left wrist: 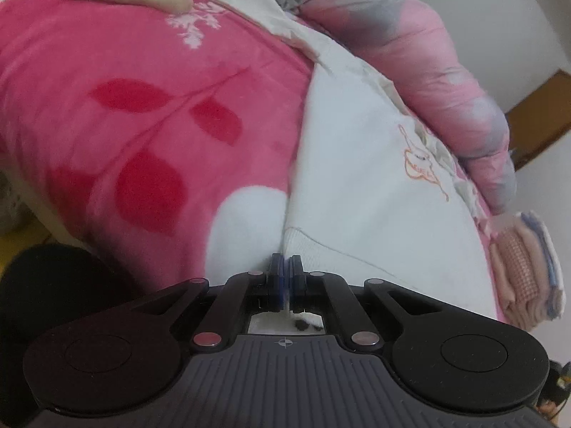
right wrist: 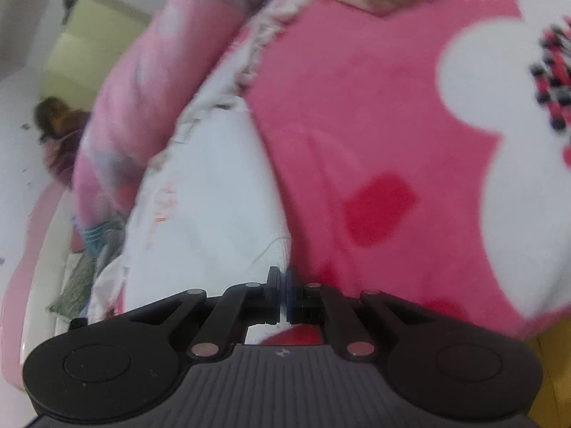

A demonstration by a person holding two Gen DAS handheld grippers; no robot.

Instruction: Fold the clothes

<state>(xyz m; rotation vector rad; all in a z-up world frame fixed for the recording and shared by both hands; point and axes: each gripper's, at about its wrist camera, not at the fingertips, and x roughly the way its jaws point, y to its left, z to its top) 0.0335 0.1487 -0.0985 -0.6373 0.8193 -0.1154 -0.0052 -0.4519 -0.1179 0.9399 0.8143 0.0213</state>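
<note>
I am looking down both sets of tongs at a white garment point(left wrist: 374, 185) that is lying spread on a bed, over a pink floral blanket point(left wrist: 150, 114). In the left wrist view the left tongs point(left wrist: 286, 278) are sitting fully closed at the garment's near ribbed hem, right where its edge is meeting the blanket; a sliver of white is showing between the blue pads, so I am reading them as pinching the hem, though the contact itself is tucked low against the tongs' body. The garment is stretching away up and to the right, with a small orange embroidered motif point(left wrist: 421, 164) on it. In the right wrist view the right tongs point(right wrist: 283, 287) are likewise pressed together at the garment's near corner point(right wrist: 274, 249), where white cloth is meeting pink blanket, and I am taking them as gripping that edge, but blur is smearing the pads and the fabric there. A rolled pink and grey quilt point(left wrist: 428, 64) is lying along the garment's far side. A folded stack of cloths point(left wrist: 524, 267) is sitting at the bed's edge, partly cut off by the rim. The garment's far end is running under the quilt, and the shape at the left of the right view is too blurred to name.
</note>
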